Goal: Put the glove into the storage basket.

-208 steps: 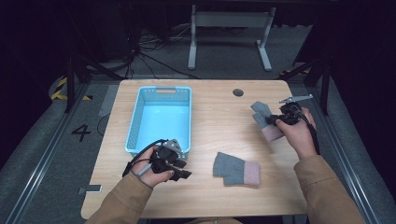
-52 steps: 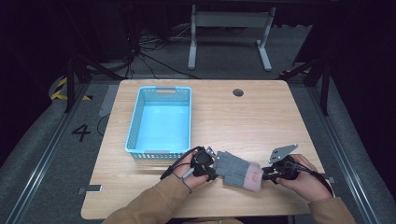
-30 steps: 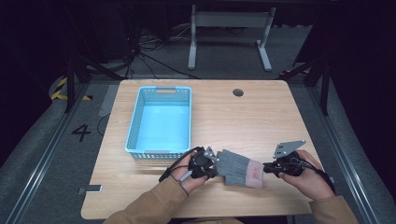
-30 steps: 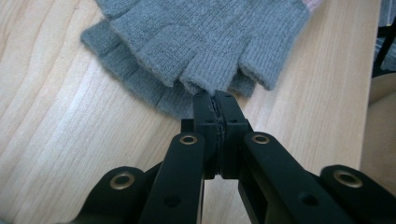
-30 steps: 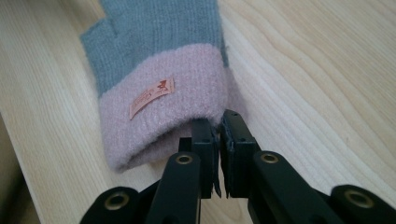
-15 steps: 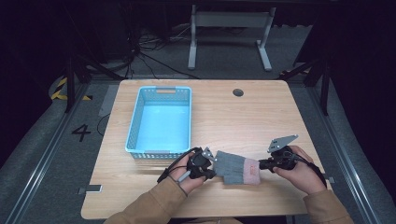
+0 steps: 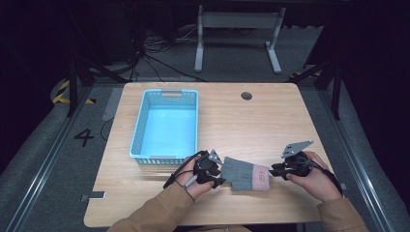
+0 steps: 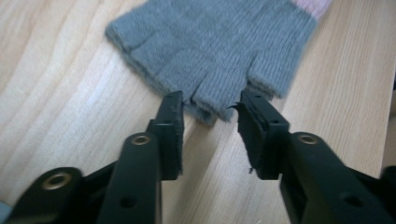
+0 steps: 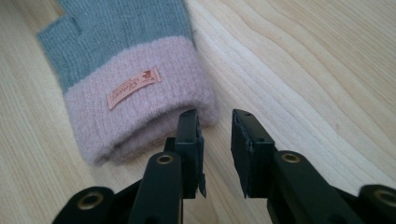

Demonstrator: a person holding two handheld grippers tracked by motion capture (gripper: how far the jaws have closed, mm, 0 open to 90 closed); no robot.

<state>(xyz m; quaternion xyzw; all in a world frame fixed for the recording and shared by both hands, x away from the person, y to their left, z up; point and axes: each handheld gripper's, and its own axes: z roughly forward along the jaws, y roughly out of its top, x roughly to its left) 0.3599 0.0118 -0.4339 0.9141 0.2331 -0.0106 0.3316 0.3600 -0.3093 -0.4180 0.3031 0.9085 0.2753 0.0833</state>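
Wooden table | left gripper jaws parted at glove fingers | right gripper jaws parted, empty

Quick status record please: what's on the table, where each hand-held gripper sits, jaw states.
surface: light wooden table
item: grey knitted fingerless glove with pink cuff, flat near the front edge
container: light blue plastic basket, nothing visible inside, left of centre
left hand-held gripper: open, jaws astride the glove's finger end
right hand-held gripper: open, at the pink cuff, nothing between the jaws
label: small tag on cuff, text unreadable
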